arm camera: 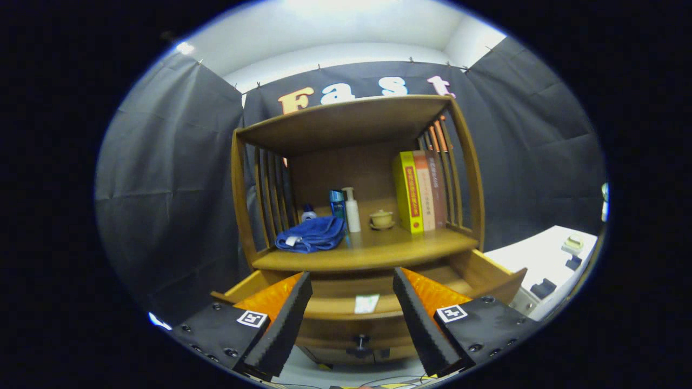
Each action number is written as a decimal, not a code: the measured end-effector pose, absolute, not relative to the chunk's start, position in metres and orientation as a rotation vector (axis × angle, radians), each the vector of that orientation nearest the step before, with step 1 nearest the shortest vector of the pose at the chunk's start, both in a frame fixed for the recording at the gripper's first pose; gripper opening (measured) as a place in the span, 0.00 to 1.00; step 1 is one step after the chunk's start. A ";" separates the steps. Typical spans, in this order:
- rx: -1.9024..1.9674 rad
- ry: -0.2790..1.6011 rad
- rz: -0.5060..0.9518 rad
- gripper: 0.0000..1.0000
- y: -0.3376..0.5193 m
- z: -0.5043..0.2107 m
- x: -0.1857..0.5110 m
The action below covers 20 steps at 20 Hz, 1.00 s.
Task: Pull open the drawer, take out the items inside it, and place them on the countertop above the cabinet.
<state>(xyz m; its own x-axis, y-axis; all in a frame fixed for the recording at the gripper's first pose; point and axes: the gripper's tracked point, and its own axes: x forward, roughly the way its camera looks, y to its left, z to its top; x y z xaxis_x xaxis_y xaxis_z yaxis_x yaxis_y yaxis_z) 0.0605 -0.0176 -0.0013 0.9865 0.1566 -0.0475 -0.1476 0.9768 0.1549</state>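
A wooden cabinet stands ahead of me with its drawer (489, 275) pulled out below the countertop (367, 251). On the countertop lie a blue cloth (312, 234), a small blue-capped jar (308, 214), a blue bottle (337, 202), a white pump bottle (352, 209) and a small cup on a saucer (381, 219). A pale paper slip (366, 303) rests in the drawer between my fingers. My gripper (352, 283) is open over the drawer, nothing between its fingers. The drawer's dark knob (360, 342) shows below.
Three books (420, 190) stand upright at the countertop's right end, against the slatted side. A wooden shelf roof (346, 121) spans above. A white table (546, 256) with small items sits to the right of the cabinet.
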 end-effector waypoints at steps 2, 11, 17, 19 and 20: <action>0.112 0.195 0.164 0.98 -0.018 0.001 0.097; 0.011 0.662 0.139 0.98 0.005 -0.088 0.215; -0.016 0.975 0.112 0.99 0.005 -0.183 0.214; -0.012 1.030 0.107 0.99 0.008 -0.199 0.213; -0.007 1.057 0.102 0.99 0.008 -0.205 0.209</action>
<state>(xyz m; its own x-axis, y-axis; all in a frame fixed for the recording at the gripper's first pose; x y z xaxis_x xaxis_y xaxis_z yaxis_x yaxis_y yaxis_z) 0.2095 0.0081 -0.2048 0.4874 0.0811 -0.8694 -0.0874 0.9952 0.0438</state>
